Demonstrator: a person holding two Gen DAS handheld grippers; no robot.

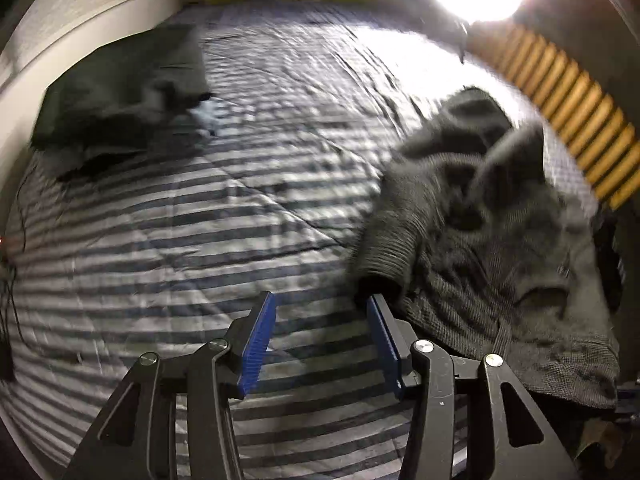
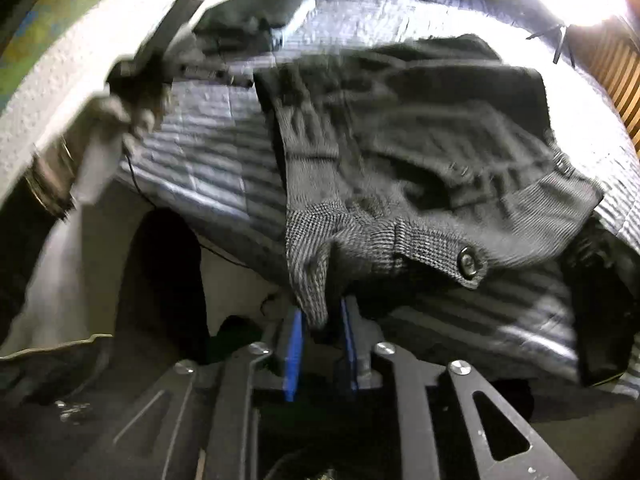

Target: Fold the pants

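Blue pads on my right gripper (image 2: 320, 322) sit nearly together, pinching a corner of the grey checked pants (image 2: 420, 168) by the waistband, whose button (image 2: 469, 261) shows just right of centre. My left gripper (image 1: 322, 308) stands wide apart with nothing between its pads; its right tip touches the pants' edge. The pants lie crumpled on the striped bedspread (image 1: 180, 220), right of frame in the left view. Another dark garment (image 1: 120, 92) lies at upper left

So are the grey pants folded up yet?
Not yet. The grey pants lie crumpled on the striped bedcover, waistband bunched, one edge pinched in the right gripper.
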